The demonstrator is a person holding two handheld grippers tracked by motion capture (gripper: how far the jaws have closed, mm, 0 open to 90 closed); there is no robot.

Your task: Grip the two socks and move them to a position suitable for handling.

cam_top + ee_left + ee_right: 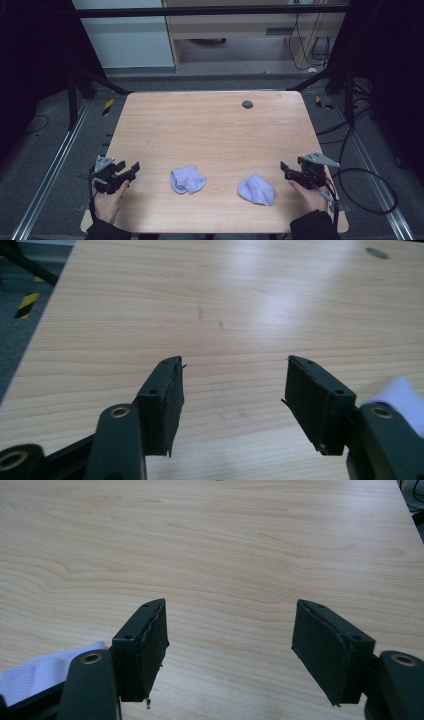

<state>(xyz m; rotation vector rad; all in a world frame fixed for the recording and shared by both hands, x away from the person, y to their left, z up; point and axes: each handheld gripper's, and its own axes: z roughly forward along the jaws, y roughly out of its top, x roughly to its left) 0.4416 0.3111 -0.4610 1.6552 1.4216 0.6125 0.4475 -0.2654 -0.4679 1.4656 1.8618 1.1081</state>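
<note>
Two crumpled pale lilac socks lie on the wooden table near its front edge: one left of centre, the other right of centre. My left gripper rests at the table's left edge, open, with bare wood between its jaws; the left sock peeks in beside its right jaw. At the right edge my right gripper is open over bare wood. A corner of the right sock lies by its left jaw.
A small dark round grommet sits in the table's far right part. Metal rails run along both sides of the table on grey floor. A black cable loops on the floor at the right.
</note>
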